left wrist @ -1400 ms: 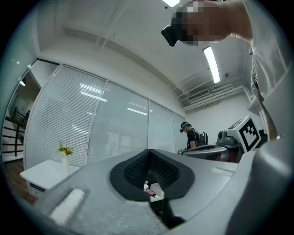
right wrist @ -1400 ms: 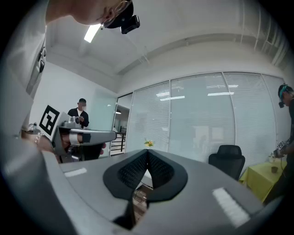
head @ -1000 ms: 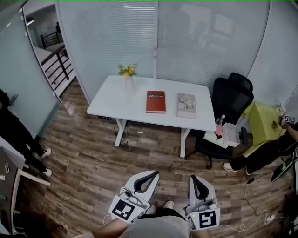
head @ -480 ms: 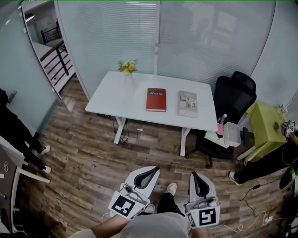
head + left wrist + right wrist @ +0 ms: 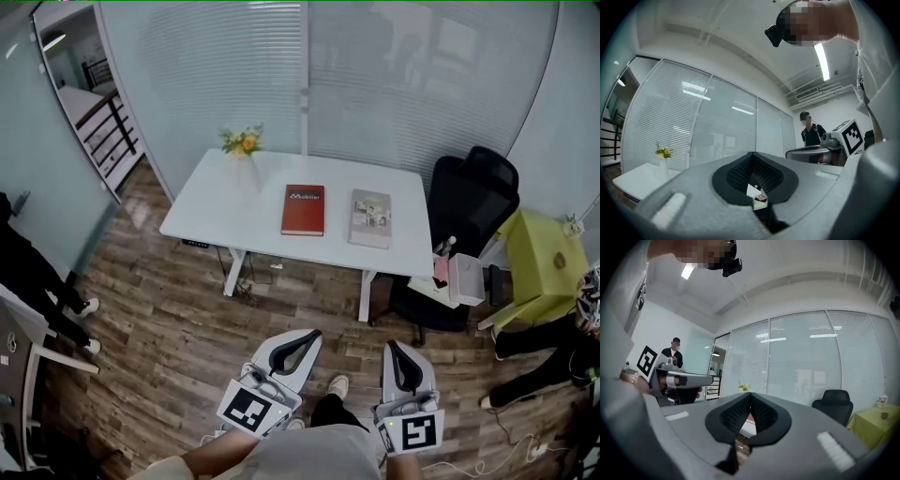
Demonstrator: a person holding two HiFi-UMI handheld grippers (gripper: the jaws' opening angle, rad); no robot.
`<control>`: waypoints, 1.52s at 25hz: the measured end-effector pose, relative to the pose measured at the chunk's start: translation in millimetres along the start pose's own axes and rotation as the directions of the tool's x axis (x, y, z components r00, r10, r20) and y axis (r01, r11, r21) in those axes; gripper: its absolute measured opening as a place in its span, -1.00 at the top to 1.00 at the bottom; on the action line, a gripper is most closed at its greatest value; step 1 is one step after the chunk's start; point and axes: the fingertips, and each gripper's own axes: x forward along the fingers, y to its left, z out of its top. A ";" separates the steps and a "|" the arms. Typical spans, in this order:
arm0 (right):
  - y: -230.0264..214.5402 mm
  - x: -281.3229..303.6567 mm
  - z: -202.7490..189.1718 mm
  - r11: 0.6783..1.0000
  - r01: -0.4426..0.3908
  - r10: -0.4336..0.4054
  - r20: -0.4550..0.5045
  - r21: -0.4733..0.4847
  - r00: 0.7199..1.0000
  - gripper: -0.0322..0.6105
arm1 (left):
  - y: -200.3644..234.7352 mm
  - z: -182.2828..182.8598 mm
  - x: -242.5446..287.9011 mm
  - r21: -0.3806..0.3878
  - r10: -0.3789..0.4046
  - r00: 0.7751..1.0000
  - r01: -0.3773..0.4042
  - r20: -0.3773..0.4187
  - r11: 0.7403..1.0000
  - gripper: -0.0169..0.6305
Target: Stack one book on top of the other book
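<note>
A red book (image 5: pixel 304 209) and a grey book (image 5: pixel 371 218) lie flat side by side, a small gap apart, on a white table (image 5: pixel 211 202) across the room. My left gripper (image 5: pixel 314 335) and right gripper (image 5: pixel 392 345) are held low in front of me over the wooden floor, well short of the table. Both point toward it. In the left gripper view my gripper (image 5: pixel 751 154) has its jaws pressed together with nothing between them. The right gripper (image 5: pixel 750 397) shows the same in its own view.
A vase of flowers (image 5: pixel 240 150) stands at the table's far left corner. A black office chair (image 5: pixel 469 202) and a white box (image 5: pixel 464 278) sit to the table's right, with a yellow-green table (image 5: pixel 539 258) beyond. People stand at the left edge (image 5: pixel 28 272) and lower right (image 5: pixel 548 342).
The table and books have grown slightly larger and shifted left in the head view as I walk toward them. Both grippers keep their place in front of me, still shut.
</note>
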 end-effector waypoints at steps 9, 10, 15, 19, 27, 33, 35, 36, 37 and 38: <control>-82.6 38.8 -7.1 1.000 -0.016 0.016 -0.007 0.004 1.000 0.89 | 6.0 -7.0 89.9 0.001 0.012 1.000 -0.012 -0.017 1.000 0.94; -91.7 43.2 -7.9 1.000 -0.018 0.018 -0.008 0.003 1.000 0.89 | 7.4 -7.8 99.9 -0.003 0.016 1.000 -0.016 -0.018 1.000 0.94; -133.2 64.6 -11.4 0.999 -0.036 0.036 -0.007 -0.002 0.999 0.89 | 9.8 -10.3 149.4 -0.006 0.025 1.000 -0.025 -0.017 1.000 0.94; -161.6 74.6 -16.1 0.999 -0.046 0.046 -0.011 0.010 0.999 0.89 | 10.5 -13.9 180.2 0.003 0.037 0.999 -0.037 -0.014 0.999 0.94; -200.4 83.5 -28.3 0.999 -0.051 0.051 -0.016 0.008 0.999 0.89 | 8.6 -26.0 217.3 -0.008 0.054 0.998 -0.054 -0.032 0.998 0.94; -208.3 100.0 -36.6 0.998 -0.063 0.064 -0.027 0.014 0.998 0.89 | 19.9 -32.2 234.7 -0.011 0.059 0.998 -0.059 -0.039 0.998 0.94; -211.2 109.0 -38.4 0.998 -0.068 0.068 -0.027 0.013 0.997 0.89 | 27.4 -35.1 241.4 -0.014 0.062 0.997 -0.063 -0.037 0.998 0.94; -213.5 114.6 -39.7 0.998 -0.069 0.069 -0.027 0.013 0.997 0.89 | 31.9 -37.0 245.6 -0.016 0.063 0.997 -0.064 -0.037 0.998 0.94; -216.1 121.0 -41.3 0.998 -0.069 0.069 -0.028 0.012 0.997 0.89 | 36.9 -38.9 250.2 -0.017 0.065 0.997 -0.065 -0.037 0.998 0.94; -218.6 127.9 -43.0 0.998 -0.069 0.069 -0.029 0.012 0.997 0.89 | 42.3 -40.6 254.9 -0.018 0.066 0.997 -0.066 -0.037 0.998 0.94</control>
